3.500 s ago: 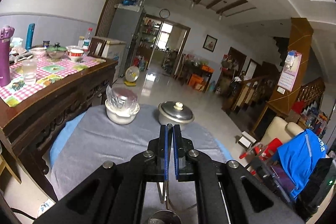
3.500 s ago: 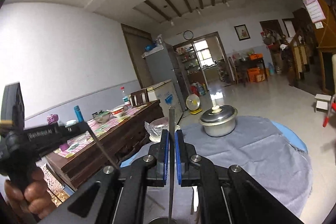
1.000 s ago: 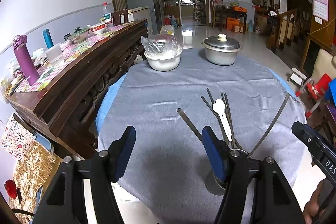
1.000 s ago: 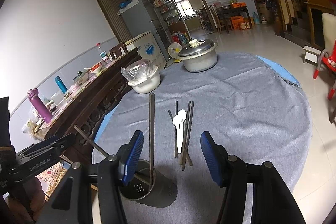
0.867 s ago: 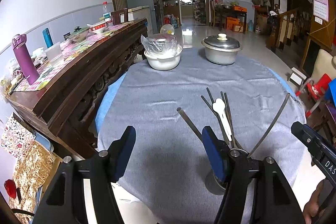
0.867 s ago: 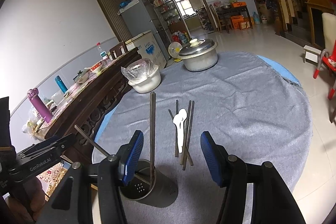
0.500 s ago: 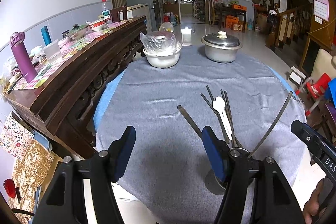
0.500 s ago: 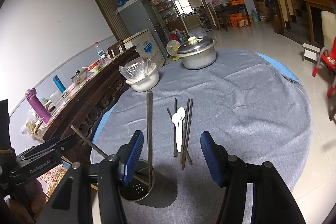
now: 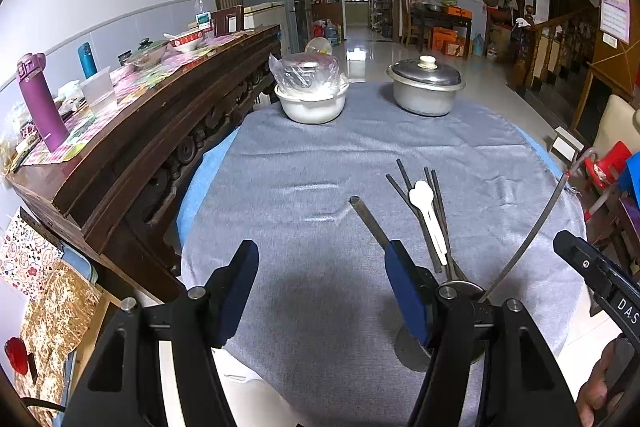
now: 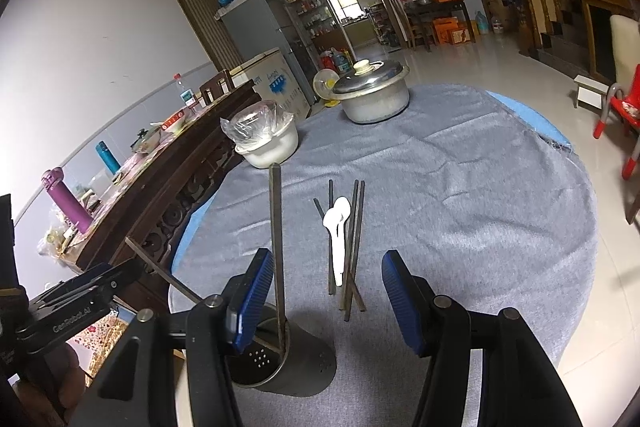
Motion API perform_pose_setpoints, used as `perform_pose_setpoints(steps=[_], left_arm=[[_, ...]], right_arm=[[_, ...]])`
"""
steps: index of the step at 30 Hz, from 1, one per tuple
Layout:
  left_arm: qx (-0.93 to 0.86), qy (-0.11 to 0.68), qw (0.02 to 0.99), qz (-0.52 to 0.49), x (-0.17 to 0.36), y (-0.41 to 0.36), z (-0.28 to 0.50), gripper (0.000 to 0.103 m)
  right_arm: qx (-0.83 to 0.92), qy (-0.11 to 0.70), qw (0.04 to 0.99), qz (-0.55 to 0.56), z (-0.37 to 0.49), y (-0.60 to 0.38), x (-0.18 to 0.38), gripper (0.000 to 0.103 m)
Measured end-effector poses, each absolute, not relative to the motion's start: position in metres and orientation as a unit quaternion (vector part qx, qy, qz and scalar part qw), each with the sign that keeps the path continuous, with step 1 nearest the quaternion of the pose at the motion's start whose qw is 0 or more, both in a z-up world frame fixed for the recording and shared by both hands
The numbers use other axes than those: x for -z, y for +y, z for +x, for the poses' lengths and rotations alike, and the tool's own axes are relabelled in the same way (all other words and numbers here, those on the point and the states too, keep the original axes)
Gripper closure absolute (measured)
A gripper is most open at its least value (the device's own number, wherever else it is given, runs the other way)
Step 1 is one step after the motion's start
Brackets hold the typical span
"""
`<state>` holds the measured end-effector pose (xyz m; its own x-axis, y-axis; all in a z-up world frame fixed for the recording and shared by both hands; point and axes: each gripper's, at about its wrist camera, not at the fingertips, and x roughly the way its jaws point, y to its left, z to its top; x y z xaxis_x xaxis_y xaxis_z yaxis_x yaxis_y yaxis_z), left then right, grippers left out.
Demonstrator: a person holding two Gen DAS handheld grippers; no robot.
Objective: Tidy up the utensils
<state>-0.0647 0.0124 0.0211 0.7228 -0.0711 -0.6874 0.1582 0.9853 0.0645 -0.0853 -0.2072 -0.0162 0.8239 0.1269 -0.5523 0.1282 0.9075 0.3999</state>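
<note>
A metal utensil holder (image 10: 280,359) stands on the grey cloth near the table's front edge, with two dark chopsticks (image 10: 276,239) leaning in it. It also shows in the left wrist view (image 9: 444,339), partly behind my finger. Several dark chopsticks (image 10: 354,235) and a white spoon (image 10: 338,231) lie loose on the cloth just beyond it; the spoon shows in the left wrist view (image 9: 430,215) too. My left gripper (image 9: 322,287) is open and empty, left of the holder. My right gripper (image 10: 326,301) is open and empty, above the holder and the loose utensils.
A white bowl covered in plastic (image 9: 310,95) and a lidded steel pot (image 9: 424,89) stand at the table's far side. A dark wooden sideboard (image 9: 132,131) with bottles and dishes runs along the left. Chairs (image 10: 618,107) stand on the floor to the right.
3.5 s ago both grippers were shut on chopsticks held up high. Now both are open and empty, and those chopsticks stand in the holder. Over the last second little has moved.
</note>
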Motion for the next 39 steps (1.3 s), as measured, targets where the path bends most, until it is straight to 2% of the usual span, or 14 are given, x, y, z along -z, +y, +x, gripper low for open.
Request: perform_pose_setpoints(steps=[39], left_arm=[[0.040, 0.390, 0.919, 0.035, -0.004, 0.041, -0.033, 0.037]], right_arm=[[0.020, 0.328, 0.920, 0.214, -0.032, -0.220, 0.030, 0.043]])
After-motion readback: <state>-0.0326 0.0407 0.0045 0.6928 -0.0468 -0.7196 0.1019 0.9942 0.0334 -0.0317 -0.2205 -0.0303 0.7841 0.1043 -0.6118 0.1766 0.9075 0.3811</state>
